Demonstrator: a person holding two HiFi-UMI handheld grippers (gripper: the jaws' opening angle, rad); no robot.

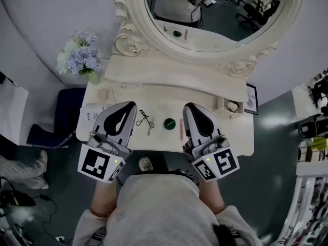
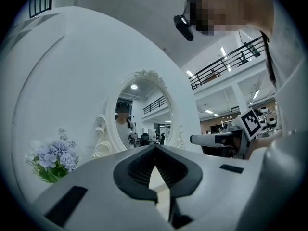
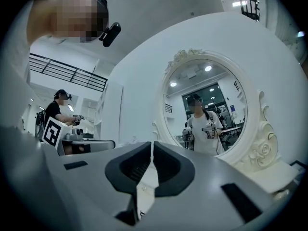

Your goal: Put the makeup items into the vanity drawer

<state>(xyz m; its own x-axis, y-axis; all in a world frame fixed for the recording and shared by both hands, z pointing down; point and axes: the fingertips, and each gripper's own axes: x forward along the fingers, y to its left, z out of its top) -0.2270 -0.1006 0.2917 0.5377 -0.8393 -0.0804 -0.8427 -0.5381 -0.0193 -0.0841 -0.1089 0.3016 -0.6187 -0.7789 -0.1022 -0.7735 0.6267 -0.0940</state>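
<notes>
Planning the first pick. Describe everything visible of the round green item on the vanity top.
The round green item is small, dark green and lies flat on the cream vanity top, between the left gripper and right gripper. It touches only that top; a pink stick lies just beside it, apart. Finer detail is too small to tell.

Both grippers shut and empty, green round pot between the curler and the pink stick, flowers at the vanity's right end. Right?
Wrong on the flowers: the head view shows them at the left end of the vanity. The rest holds.
</notes>
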